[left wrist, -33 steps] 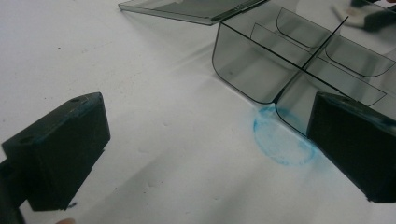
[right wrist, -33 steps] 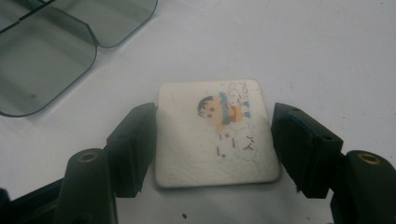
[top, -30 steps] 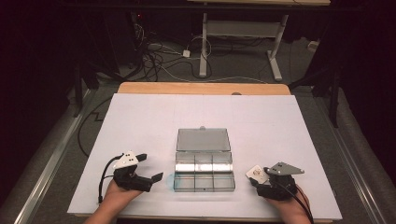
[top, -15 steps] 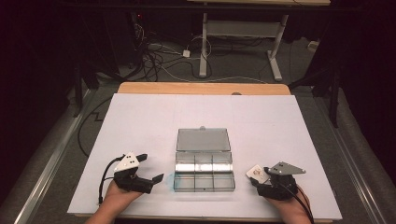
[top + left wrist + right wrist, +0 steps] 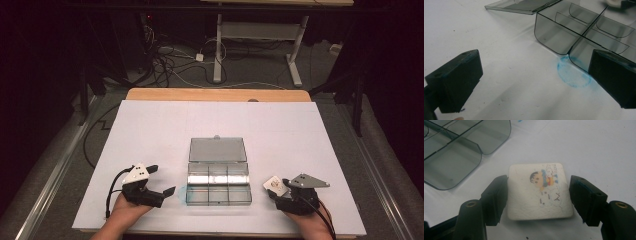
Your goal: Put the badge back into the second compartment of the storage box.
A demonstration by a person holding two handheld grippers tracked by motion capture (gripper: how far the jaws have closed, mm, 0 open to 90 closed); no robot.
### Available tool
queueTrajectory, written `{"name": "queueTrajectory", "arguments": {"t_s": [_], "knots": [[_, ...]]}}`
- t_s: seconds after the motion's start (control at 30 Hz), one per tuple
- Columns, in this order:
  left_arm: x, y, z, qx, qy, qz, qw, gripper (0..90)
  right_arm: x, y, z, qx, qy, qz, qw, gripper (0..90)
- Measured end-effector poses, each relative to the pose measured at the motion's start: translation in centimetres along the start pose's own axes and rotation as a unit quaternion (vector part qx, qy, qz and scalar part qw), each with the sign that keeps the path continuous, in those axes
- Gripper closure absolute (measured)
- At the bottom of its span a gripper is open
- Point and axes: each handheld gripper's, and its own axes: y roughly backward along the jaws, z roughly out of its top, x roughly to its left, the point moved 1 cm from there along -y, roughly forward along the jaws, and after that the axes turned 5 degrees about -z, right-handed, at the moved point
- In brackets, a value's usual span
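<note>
Right hand-held gripper [image 5: 537,200] at worktop [image 5: 150,130] near edge, jaws astride square white eraser [image 5: 539,191] with cartoon print; left pad touching its edge, right pad just beside, contact unclear. Eraser flat on worktop, just right of clear compartment box [image 5: 218,182], lid open. Left hand-held gripper [image 5: 534,82] wide, empty, beside box's left corner.

A white sheet [image 5: 150,130] covers the wooden table [image 5: 215,94]. A blue ring stain [image 5: 573,76] marks it. Cables [image 5: 172,60] lie on the floor behind.
</note>
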Motion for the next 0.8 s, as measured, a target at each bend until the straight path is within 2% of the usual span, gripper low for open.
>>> {"name": "queueTrajectory", "arguments": {"t_s": [0.8], "knots": [[0.0,0.0,0.0,0.001,0.0,-0.001,1.0,0.0,1.7,2.1,2.0,-0.041,0.004,0.026,0.9988,33.7]]}}
